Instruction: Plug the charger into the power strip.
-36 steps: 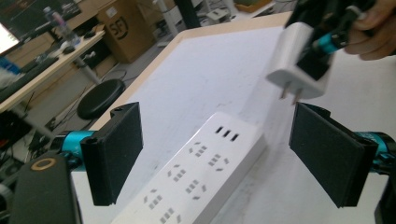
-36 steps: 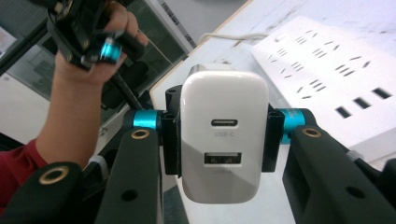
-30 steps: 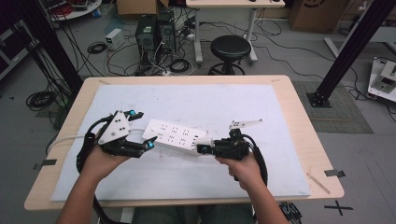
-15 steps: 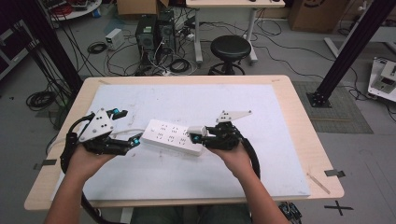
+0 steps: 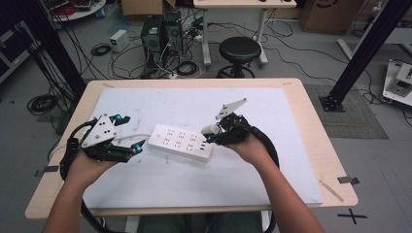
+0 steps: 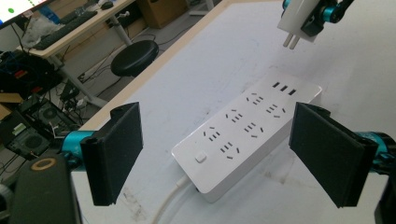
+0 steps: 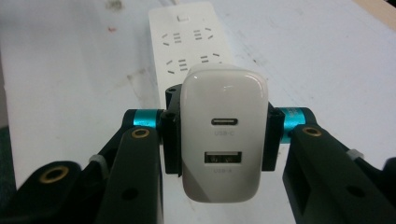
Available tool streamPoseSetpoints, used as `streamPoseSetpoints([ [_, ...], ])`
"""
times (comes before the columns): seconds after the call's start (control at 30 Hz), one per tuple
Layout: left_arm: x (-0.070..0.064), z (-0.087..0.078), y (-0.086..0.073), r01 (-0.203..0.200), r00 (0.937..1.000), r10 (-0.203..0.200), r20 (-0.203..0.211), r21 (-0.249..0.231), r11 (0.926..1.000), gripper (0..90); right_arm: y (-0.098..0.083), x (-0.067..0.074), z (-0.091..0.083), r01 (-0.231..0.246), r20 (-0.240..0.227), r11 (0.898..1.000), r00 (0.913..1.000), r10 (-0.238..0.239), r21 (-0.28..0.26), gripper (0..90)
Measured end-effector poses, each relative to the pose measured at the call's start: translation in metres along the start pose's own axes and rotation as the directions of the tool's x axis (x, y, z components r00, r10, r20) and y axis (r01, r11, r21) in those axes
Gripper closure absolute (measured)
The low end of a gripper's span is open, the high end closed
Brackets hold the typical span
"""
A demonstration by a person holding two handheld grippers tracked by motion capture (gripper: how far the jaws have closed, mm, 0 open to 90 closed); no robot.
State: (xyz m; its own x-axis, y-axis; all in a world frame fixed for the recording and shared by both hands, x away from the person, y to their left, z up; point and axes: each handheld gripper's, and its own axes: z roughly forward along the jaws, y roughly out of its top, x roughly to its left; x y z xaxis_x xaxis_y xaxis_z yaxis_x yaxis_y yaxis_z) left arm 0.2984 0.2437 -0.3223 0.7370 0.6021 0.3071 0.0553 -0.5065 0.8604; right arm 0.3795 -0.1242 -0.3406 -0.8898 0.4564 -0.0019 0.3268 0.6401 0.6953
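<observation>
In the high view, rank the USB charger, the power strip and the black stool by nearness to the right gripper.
1. USB charger: clamped in the right gripper.
2. Power strip: on the table, just to the gripper's left.
3. Black stool: on the floor beyond the table's far edge.

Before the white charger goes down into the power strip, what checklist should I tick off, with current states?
1. Right gripper shut on the white two-port USB charger: ok.
2. Charger prongs clear of the white multi-socket power strip: ok.
3. Prongs aligned over a socket: cannot tell.
4. Left gripper bracing the strip: not ok, jaws open and apart from it.
5. Sockets unoccupied: ok.
</observation>
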Motion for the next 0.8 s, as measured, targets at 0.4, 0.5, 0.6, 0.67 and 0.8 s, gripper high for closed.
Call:
streamPoseSetpoints([
  [0.4,0.002,0.004,-0.007,-0.005,0.9998,0.005,0.02,0.036,0.9993,17.5,0.042,-0.011,0.028,0.12,-0.07,0.958,0.9919,-0.105,0.26,63.0],
  [0.5,0.002,0.003,-0.008,-0.003,0.9998,0.002,0.021,0.05,0.9987,17.6,0.052,-0.011,0.038,0.15,-0.097,0.944,0.9871,-0.127,0.293,63.0],
  [0.6,0.004,0.001,-0.01,-0.005,0.9999,0.004,0.015,0.062,0.998,17.5,0.059,-0.011,0.049,0.167,-0.12,0.932,0.9836,-0.135,0.322,63.0],
  [0.67,0.005,-0.001,-0.012,0.005,0.9999,-0.006,0.011,0.06,0.9982,17.5,0.062,-0.013,0.058,0.177,-0.132,0.921,0.9815,-0.139,0.347,63.0],
  [0.8,0.008,-0.004,-0.018,0.02,0.9998,-0.02,0.001,0.059,0.9981,17.5,0.066,-0.016,0.074,0.186,-0.141,0.901,0.9799,-0.142,0.391,63.0],
])
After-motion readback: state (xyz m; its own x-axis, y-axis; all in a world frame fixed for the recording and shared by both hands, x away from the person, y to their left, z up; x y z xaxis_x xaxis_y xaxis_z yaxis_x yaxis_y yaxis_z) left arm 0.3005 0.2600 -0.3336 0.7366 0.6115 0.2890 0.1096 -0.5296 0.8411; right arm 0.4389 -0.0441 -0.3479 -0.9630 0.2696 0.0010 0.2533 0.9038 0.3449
